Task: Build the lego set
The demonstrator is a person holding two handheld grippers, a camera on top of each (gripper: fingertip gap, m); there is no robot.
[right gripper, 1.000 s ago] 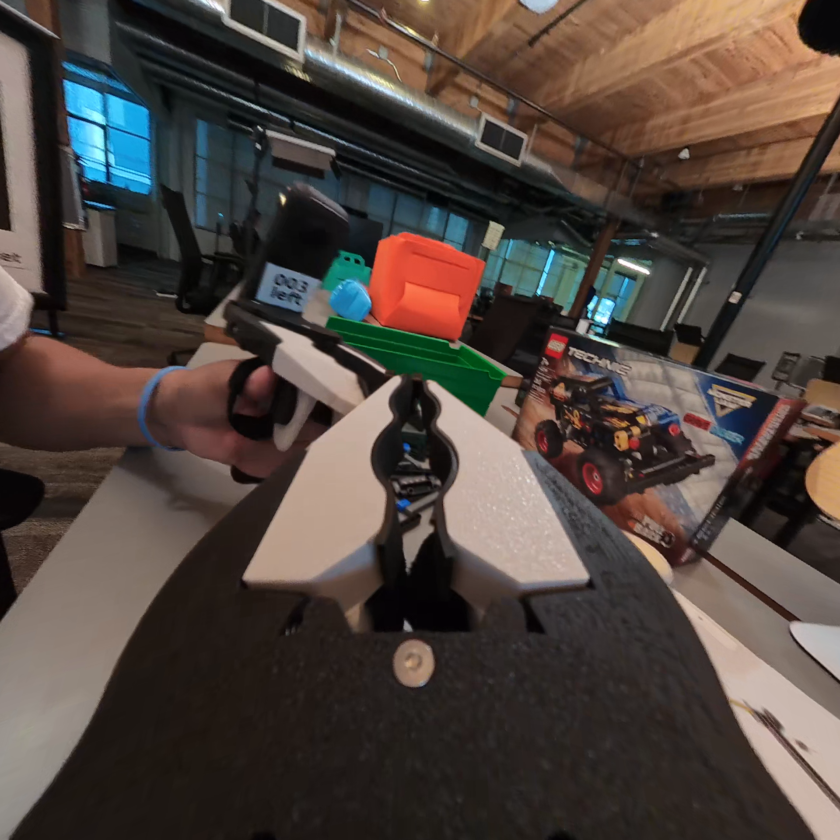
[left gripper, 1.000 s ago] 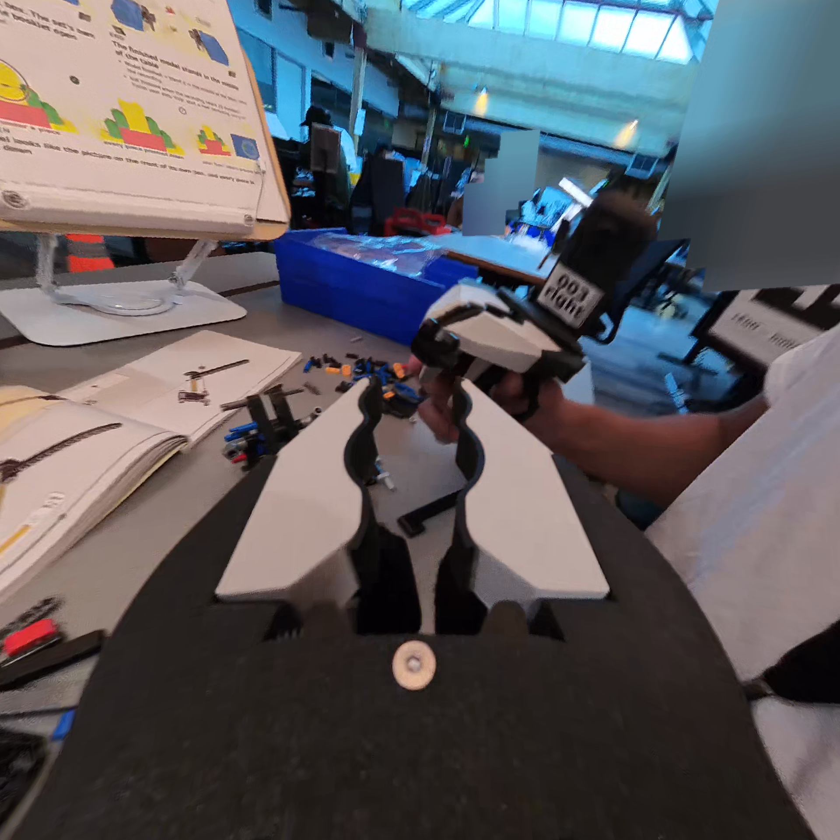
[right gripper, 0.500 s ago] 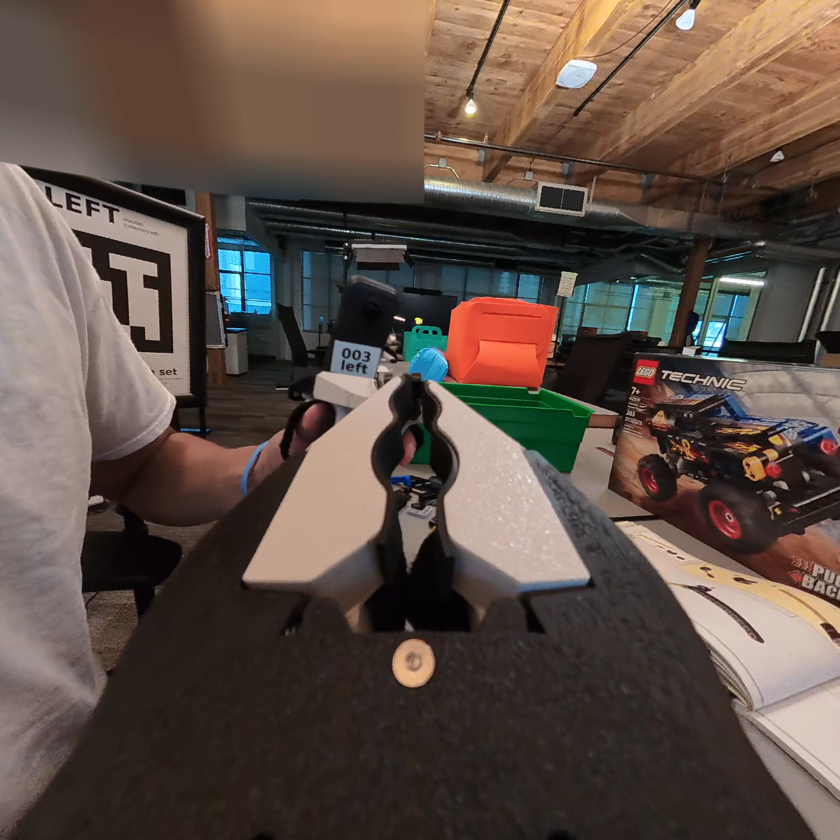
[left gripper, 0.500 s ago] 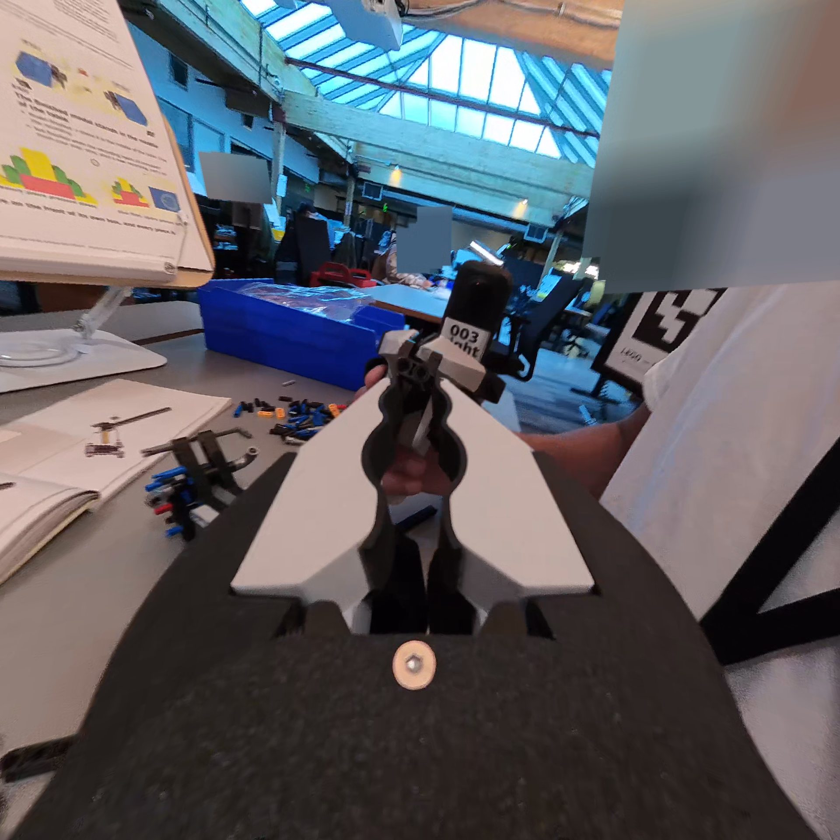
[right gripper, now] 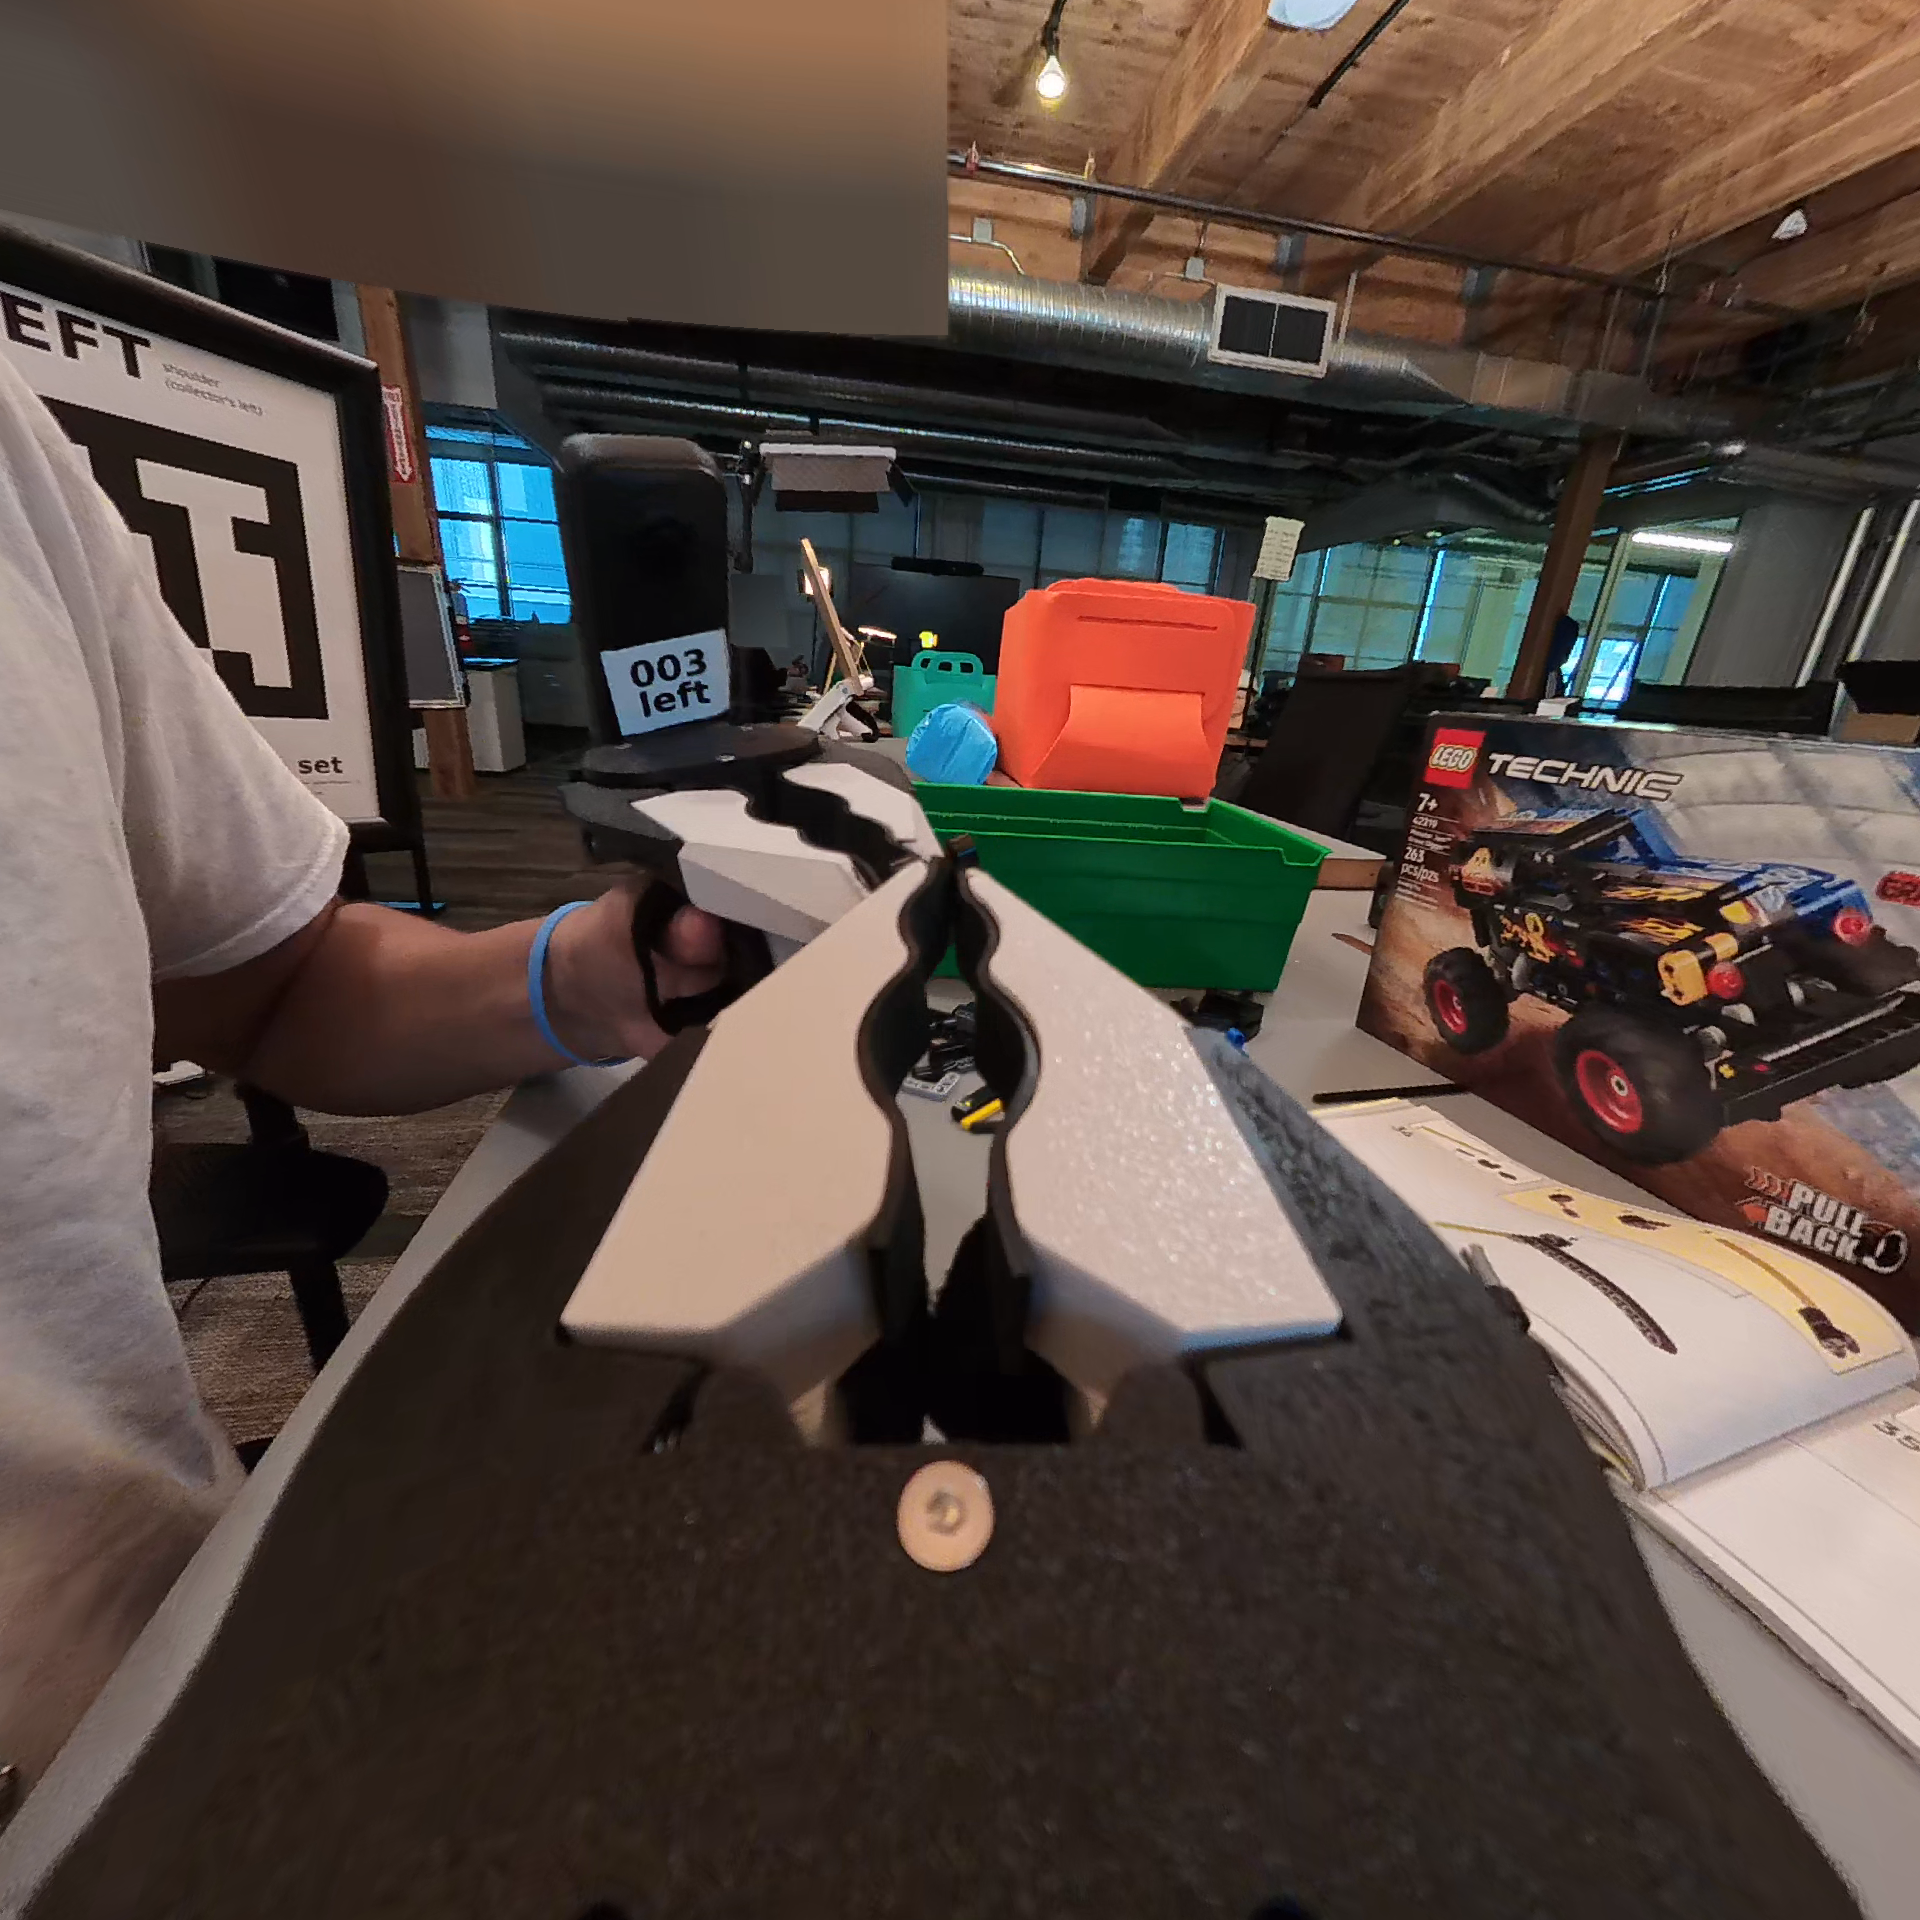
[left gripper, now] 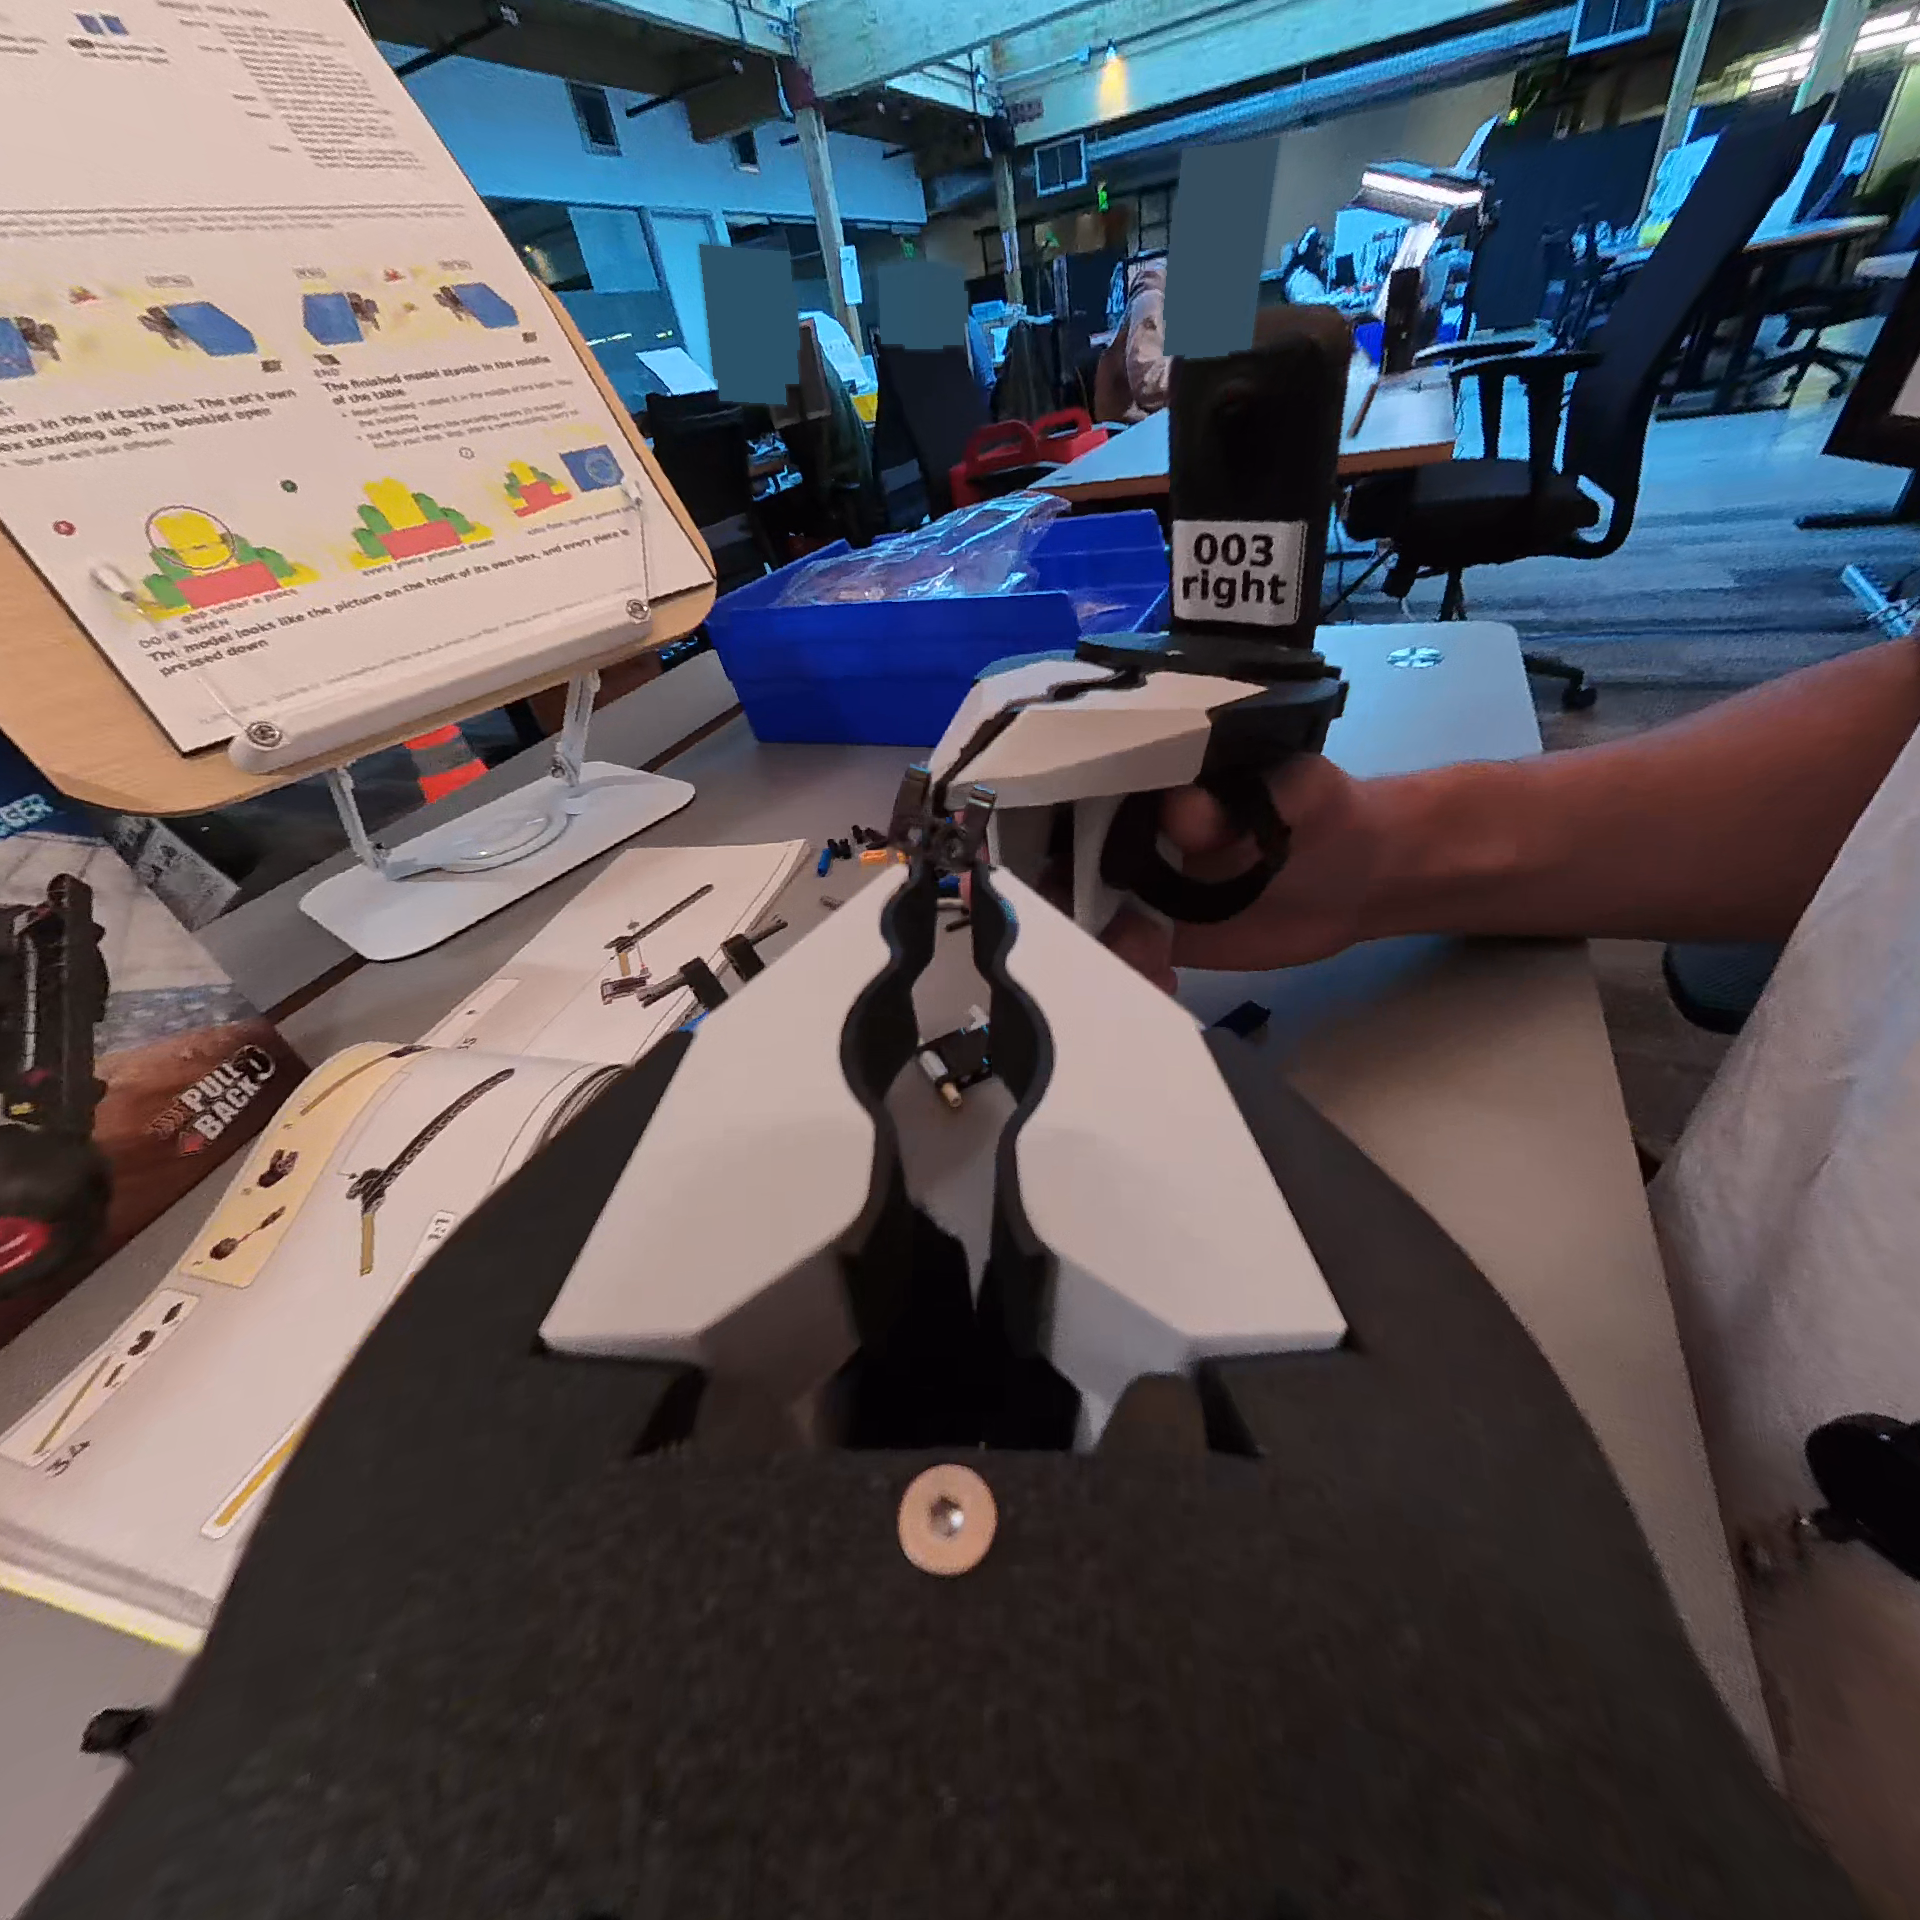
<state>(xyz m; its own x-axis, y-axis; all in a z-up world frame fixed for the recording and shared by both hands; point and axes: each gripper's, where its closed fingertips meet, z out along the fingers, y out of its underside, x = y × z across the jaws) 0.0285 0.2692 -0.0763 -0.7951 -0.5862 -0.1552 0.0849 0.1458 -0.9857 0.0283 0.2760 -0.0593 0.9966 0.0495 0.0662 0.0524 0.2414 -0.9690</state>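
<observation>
Above the desk (left gripper: 1455, 1122), the left gripper (left gripper: 943, 883), level with fingers nearly pressed together, meets the right gripper (left gripper: 943, 808), whose tips pinch a small dark lego assembly (left gripper: 940, 836). Loose pieces (left gripper: 951, 1070) lie beneath, near the desk's middle.

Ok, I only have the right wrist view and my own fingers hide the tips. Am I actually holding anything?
Observer: Yes. In the left wrist view the right gripper pinches a small dark lego piece.
Operator: And where is the left gripper relative to it?
Observer: The left gripper has its jaws slightly apart, with its tips just short of that piece.
Operator: Any spare parts nearby?
Observer: Small loose pieces lie in front of a blue bin.
</observation>
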